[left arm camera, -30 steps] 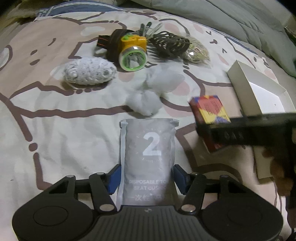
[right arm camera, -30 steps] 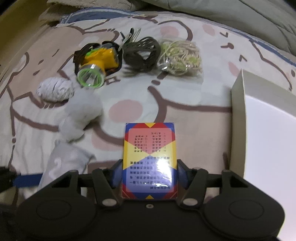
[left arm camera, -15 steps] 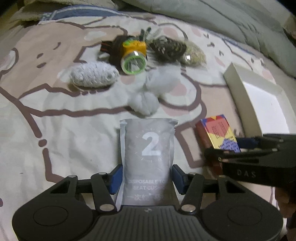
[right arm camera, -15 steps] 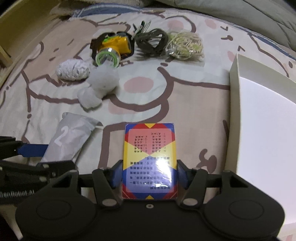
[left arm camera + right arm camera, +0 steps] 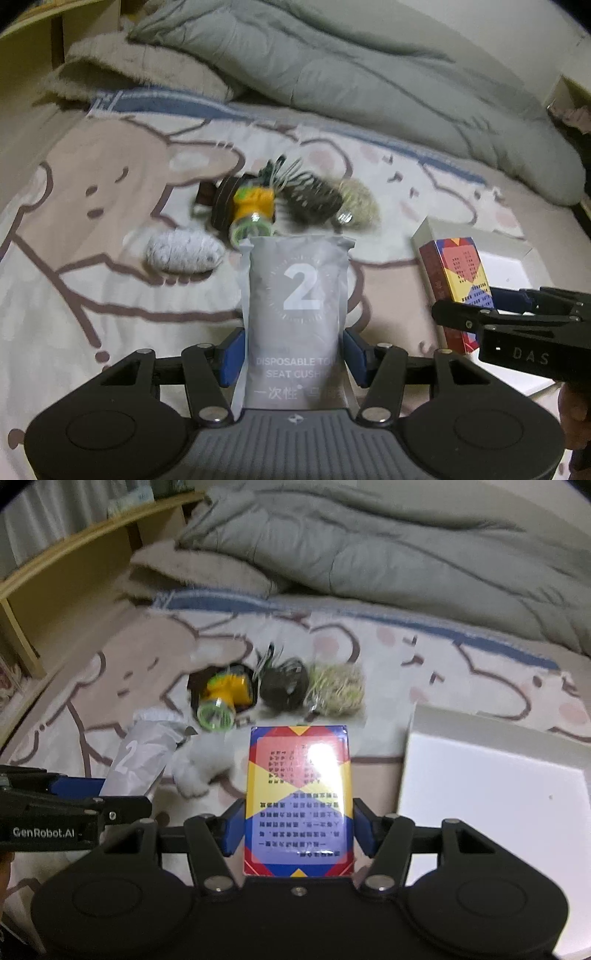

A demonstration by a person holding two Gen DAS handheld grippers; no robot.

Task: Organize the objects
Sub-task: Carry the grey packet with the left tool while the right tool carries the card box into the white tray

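Bedding fills both views: a cartoon-print bedsheet (image 5: 110, 280) in beige and cream with brown outlines, and a grey quilt (image 5: 332, 88) bunched across the top of each frame. We also see a wooden shelf edge (image 5: 74, 550) at the upper left of the right wrist view.

Our left gripper (image 5: 294, 350) has its blue pads clamped on a grey packet (image 5: 297, 317), held upright at centre frame, off the sheet. It is a soft matte pouch with a big white "2" inside a dial graphic, and "DISPOSABLE TOI… SEAT CUSH…" plus Chinese characters near its lower end. In the right wrist view the same packet shows at left centre, tilted.

Our right gripper (image 5: 298, 830) is clamped on a card box (image 5: 299, 801): glossy, red, yellow and blue geometric print, rows of small dark text, glare at its upper right. In the left wrist view it sits at right centre, with a dark red side face showing.

On the sheet, upper centre of both frames, lie a yellow headlamp (image 5: 225, 698) with a green-rimmed lens and dark strap, a black hair-tie bundle (image 5: 283, 686), and a bag of pale rubber bands (image 5: 334, 692) touching it. We see a white knitted roll (image 5: 183, 251) at left centre of the left wrist view, and white fluff (image 5: 195, 764) just left of the card box in the right wrist view. A white open box (image 5: 491, 797) lies at the right of both frames.
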